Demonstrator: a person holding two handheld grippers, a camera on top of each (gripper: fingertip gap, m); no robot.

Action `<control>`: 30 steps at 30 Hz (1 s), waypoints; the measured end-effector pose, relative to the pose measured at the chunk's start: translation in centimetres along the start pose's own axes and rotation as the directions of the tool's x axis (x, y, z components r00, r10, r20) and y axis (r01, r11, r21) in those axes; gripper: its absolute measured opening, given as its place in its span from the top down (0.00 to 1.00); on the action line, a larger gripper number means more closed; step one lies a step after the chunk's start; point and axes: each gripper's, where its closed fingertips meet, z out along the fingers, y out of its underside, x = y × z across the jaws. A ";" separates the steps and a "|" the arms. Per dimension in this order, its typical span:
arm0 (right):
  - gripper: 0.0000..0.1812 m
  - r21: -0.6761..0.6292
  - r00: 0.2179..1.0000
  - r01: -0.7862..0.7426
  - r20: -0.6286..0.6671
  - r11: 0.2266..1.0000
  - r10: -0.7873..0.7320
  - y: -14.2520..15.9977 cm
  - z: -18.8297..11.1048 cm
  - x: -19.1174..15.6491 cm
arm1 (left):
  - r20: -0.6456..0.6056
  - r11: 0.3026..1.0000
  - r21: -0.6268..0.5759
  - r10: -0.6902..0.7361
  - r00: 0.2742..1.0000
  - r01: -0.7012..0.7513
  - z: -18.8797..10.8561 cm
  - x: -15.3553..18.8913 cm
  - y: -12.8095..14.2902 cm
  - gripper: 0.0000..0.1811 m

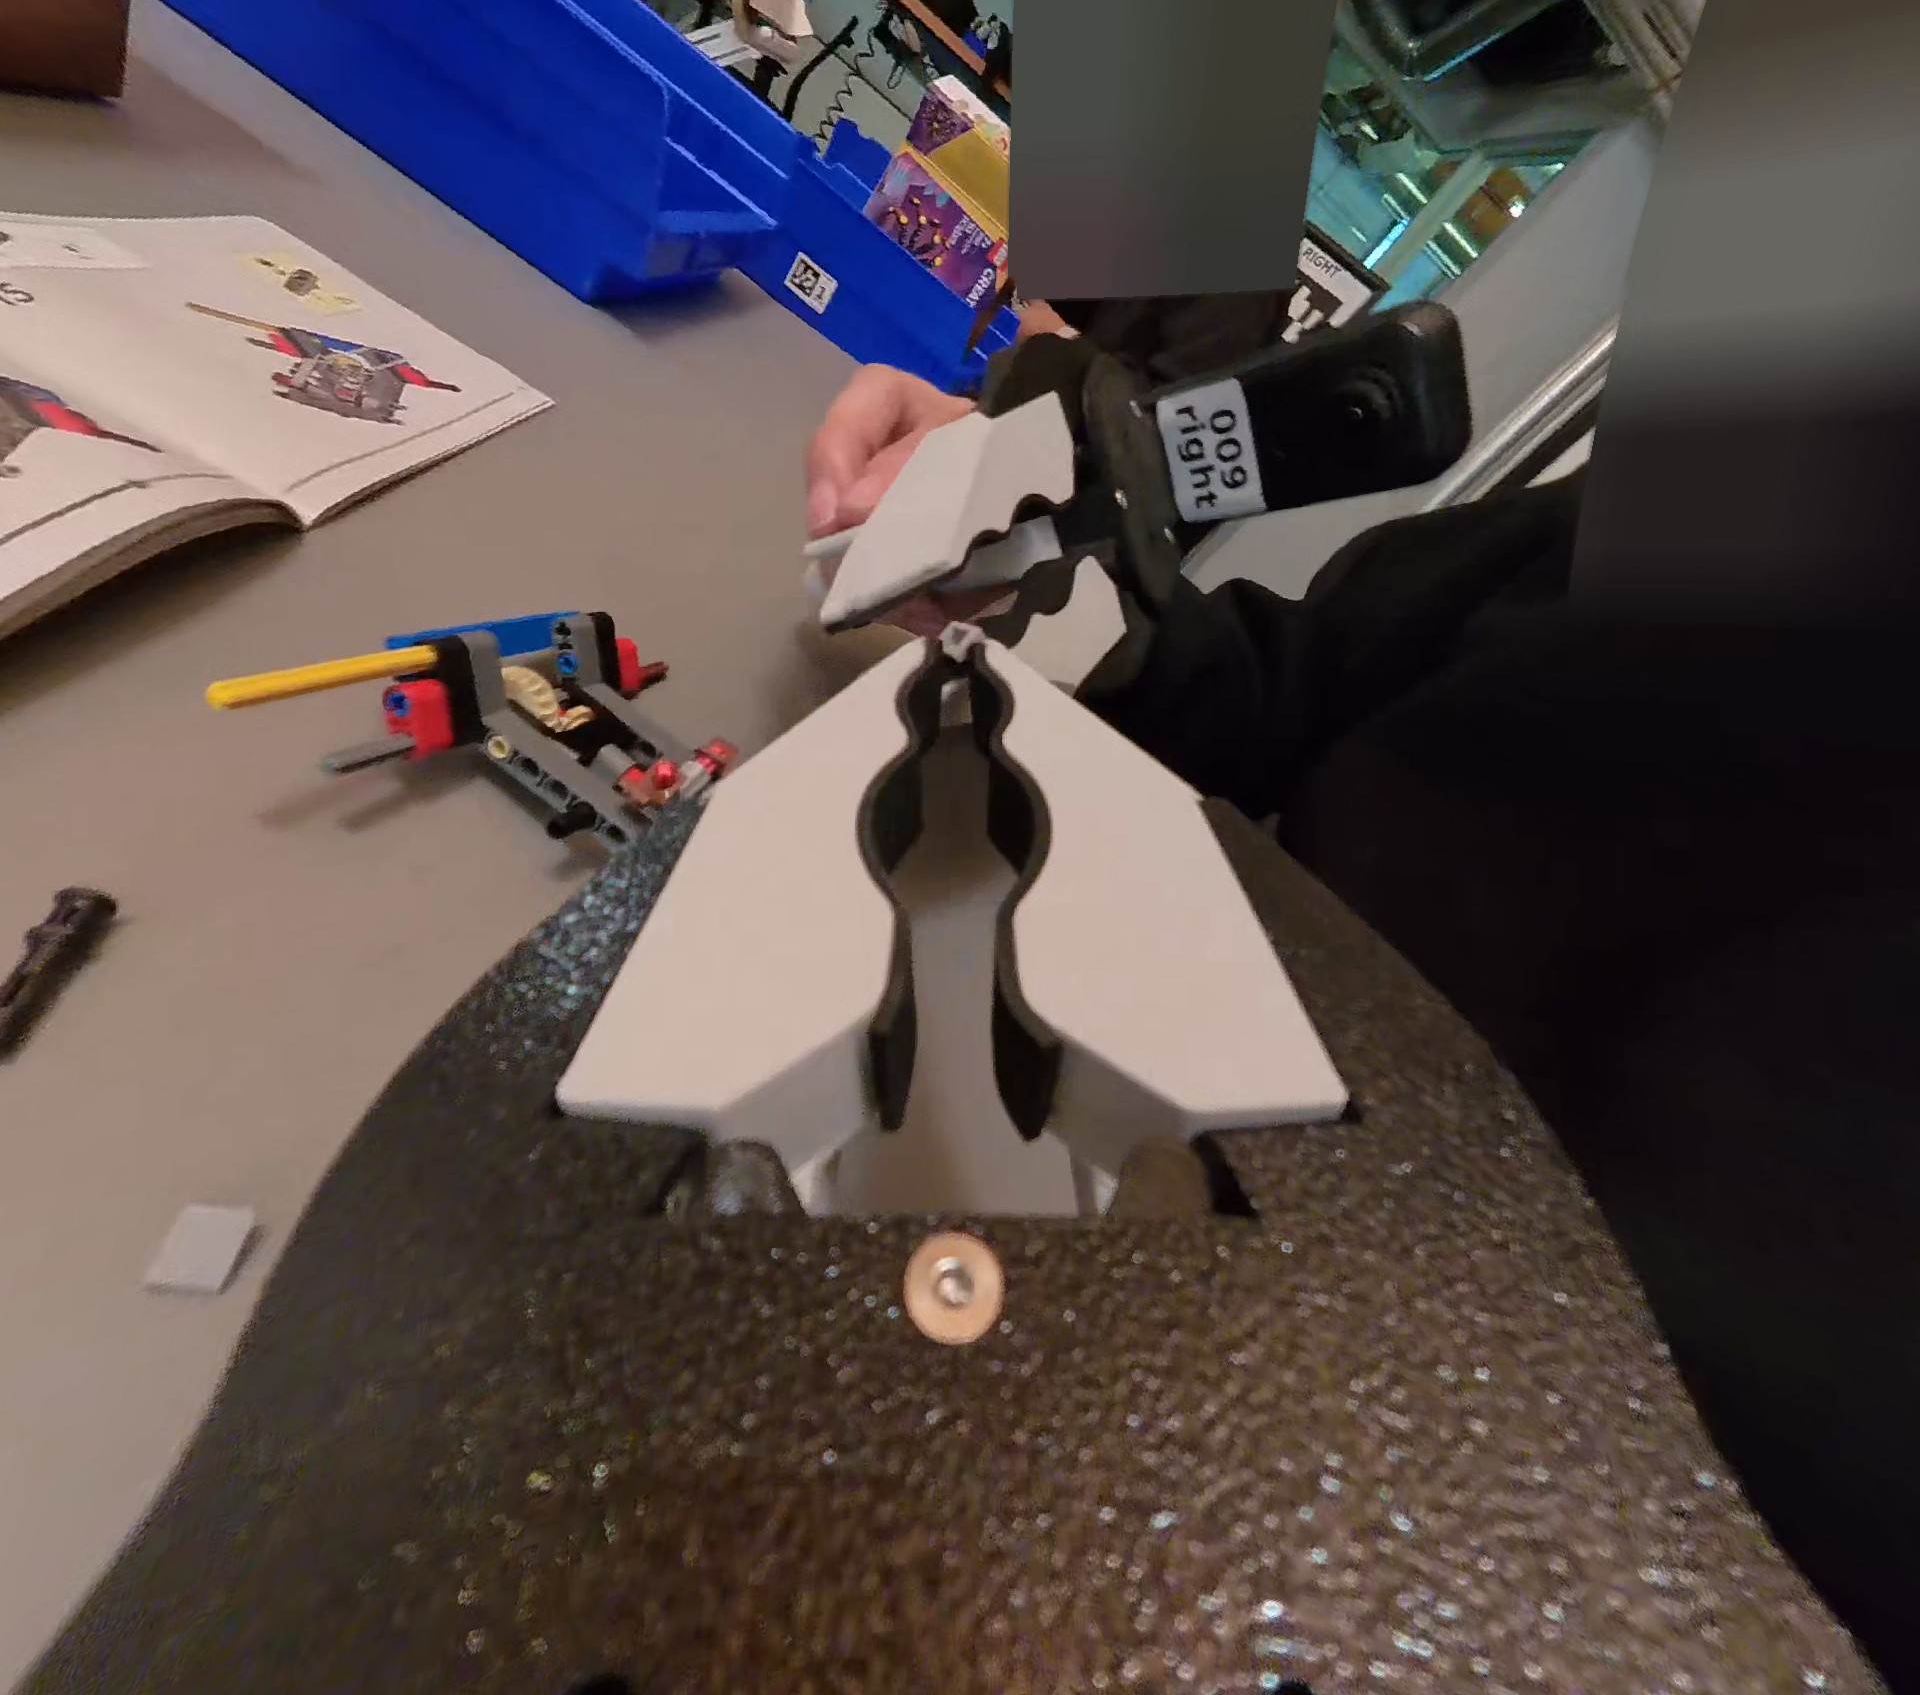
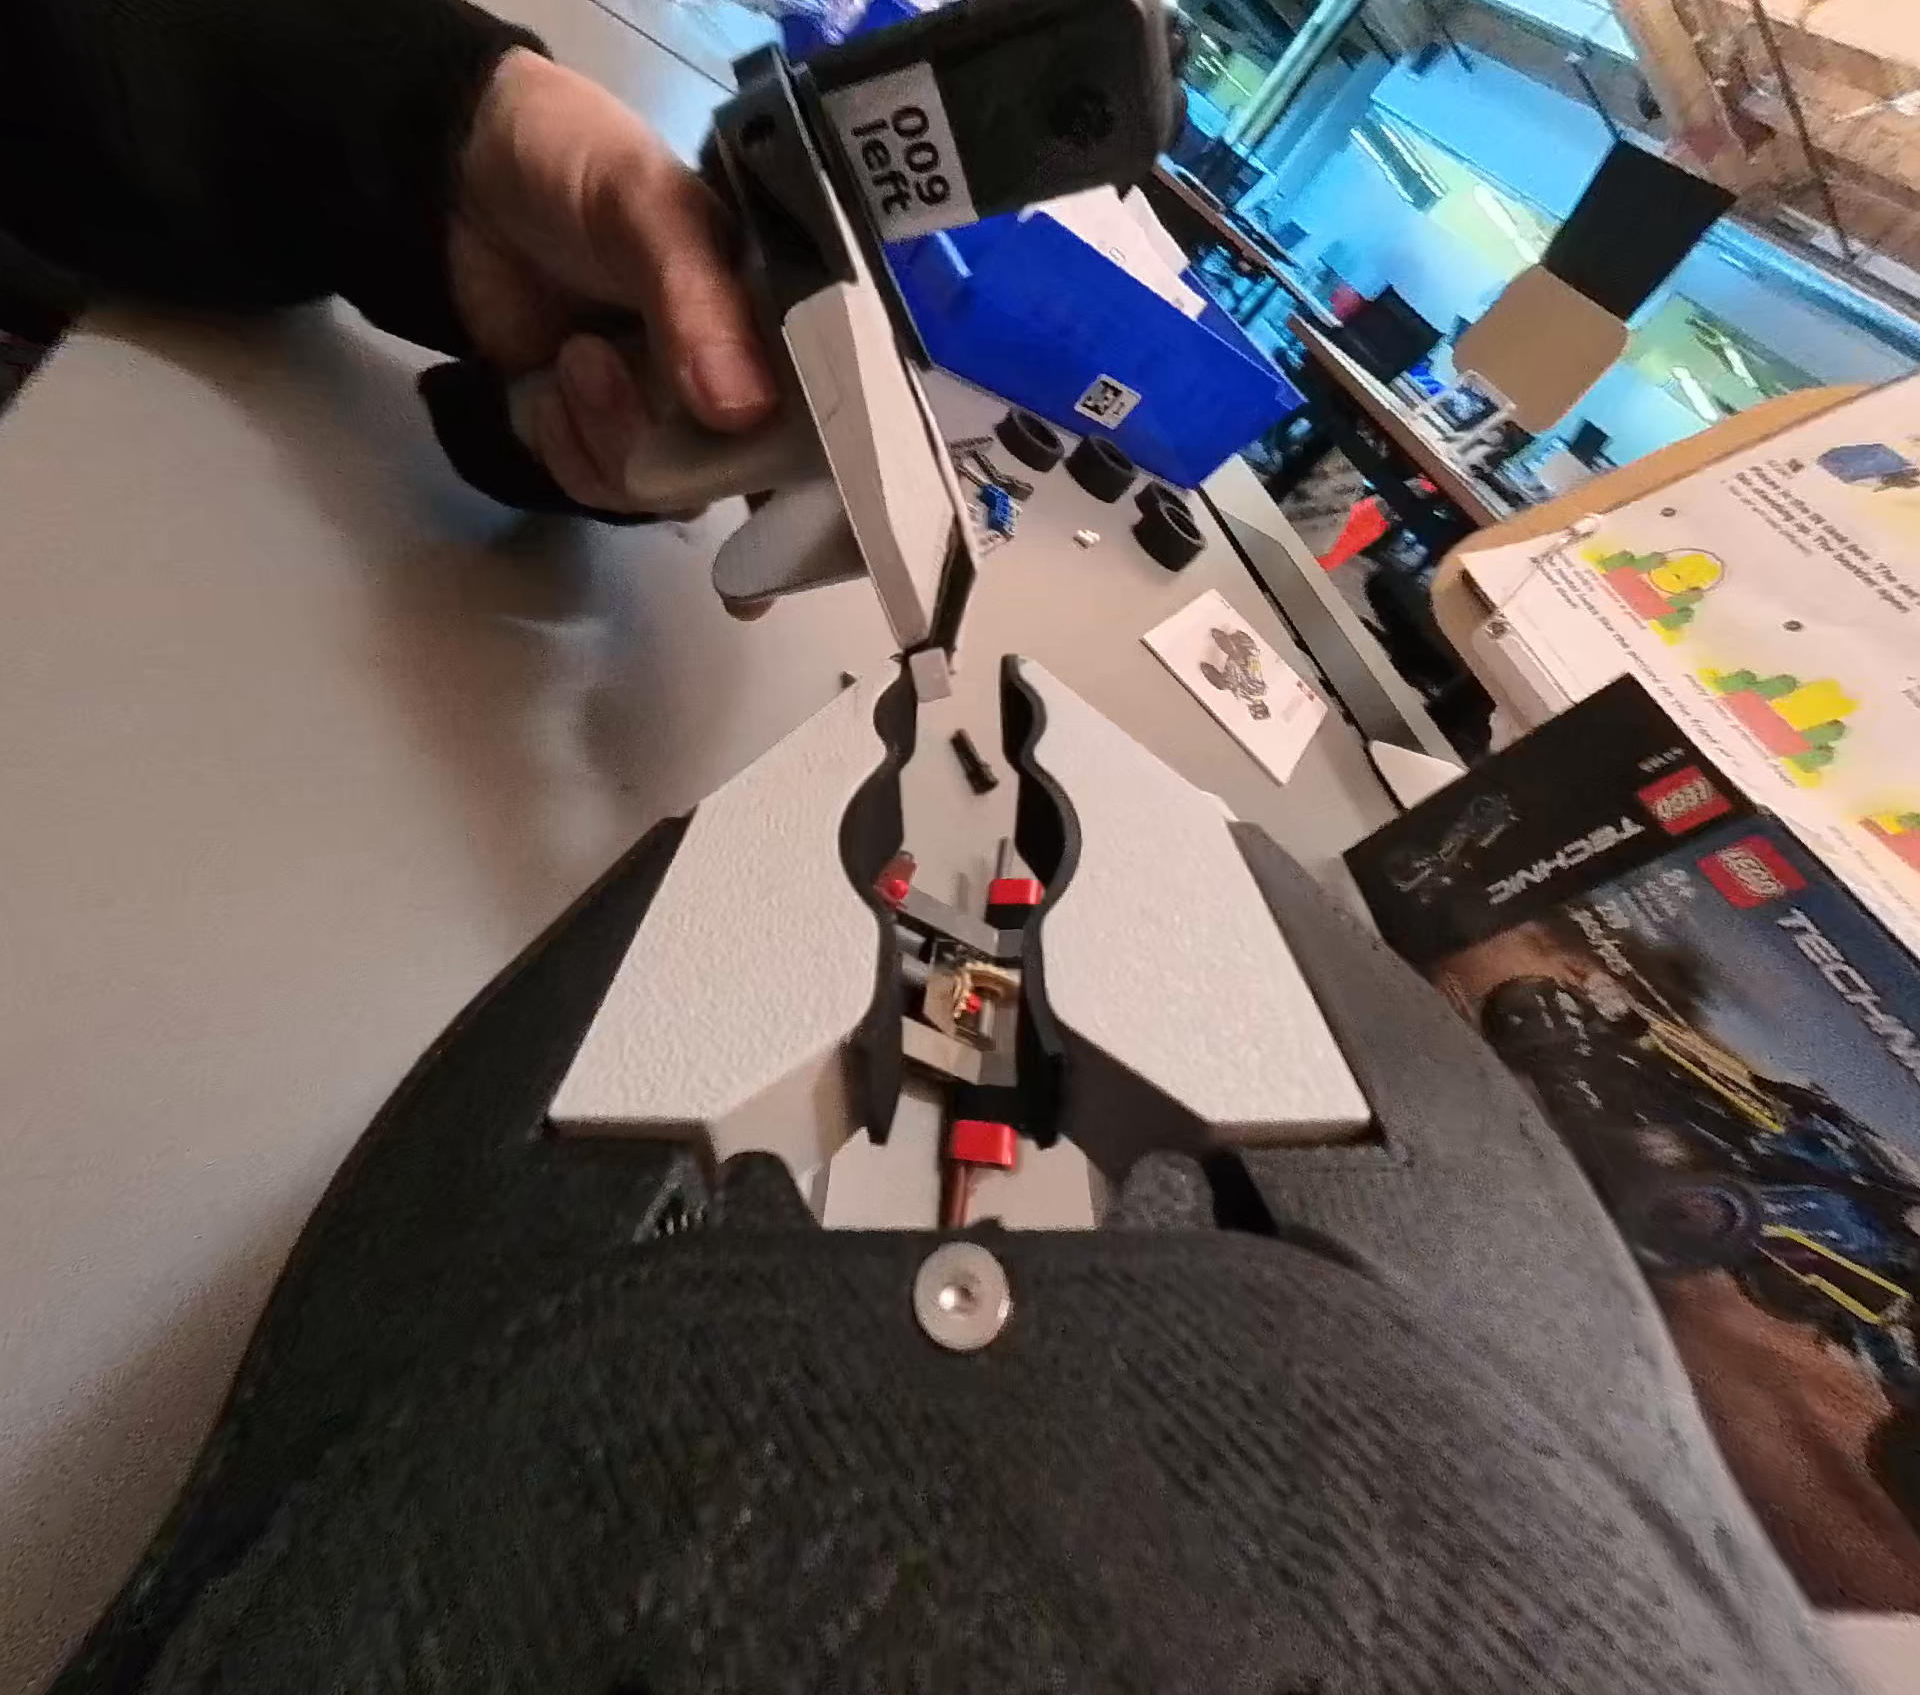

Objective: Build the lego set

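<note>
Left tongs (image 1: 958,646) pinched together on a tiny light grey lego piece (image 1: 958,635), held up off the bench (image 1: 644,419) right at the tips. From the right wrist view, same small grey piece (image 2: 930,674) sticking out below those tips, dark-sleeved hand (image 2: 613,315) wrapped round the handle.

Right tongs (image 2: 951,679) apart, tips just beside that grey piece, not clamped on anything. Seen from the left camera, right tongs (image 1: 836,580) angled in from the right, almost nose to nose with the left pair.

Half-built lego assembly (image 1: 530,720) sitting on the bench to the left, well clear of both: grey frame, blue beam on top, red connectors, tan gears inside, yellow axle (image 1: 317,677) poking out to the left. Open instruction booklet (image 1: 208,398) lying behind it, blue bins (image 1: 436,35) further back. Loose black pin (image 1: 52,939) near the left edge. Three black tyres (image 2: 1101,471) by a blue bin, and the set's box (image 2: 1662,1022) on the right.
</note>
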 end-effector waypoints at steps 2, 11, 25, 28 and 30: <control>0.93 0.036 0.999 -0.016 0.040 0.999 0.015 -0.3 -0.4 -0.3 | -0.014 1.000 -0.017 0.008 1.000 -0.008 0.1 0.3 0.1 0.99; 0.99 -0.013 1.000 -0.007 0.021 1.000 0.008 0.9 -0.7 0.3 | 0.135 0.998 -0.034 0.059 0.989 -0.055 -0.2 -2.1 -0.2 1.00; 0.99 -0.315 0.933 0.251 -0.173 0.915 -0.315 2.7 -0.1 2.0 | 0.594 0.964 -0.154 0.264 0.760 -0.215 0.8 -2.7 -0.5 0.93; 0.99 -0.350 0.908 0.311 -0.166 0.884 -0.385 2.9 -0.1 2.0 | 0.588 0.975 -0.129 0.224 0.777 -0.182 1.1 -2.7 -0.4 0.94; 0.99 -0.347 0.901 0.328 -0.165 0.879 -0.402 2.8 -0.1 1.9 | 0.563 0.984 -0.097 0.177 0.807 -0.148 1.2 -2.5 -0.3 0.92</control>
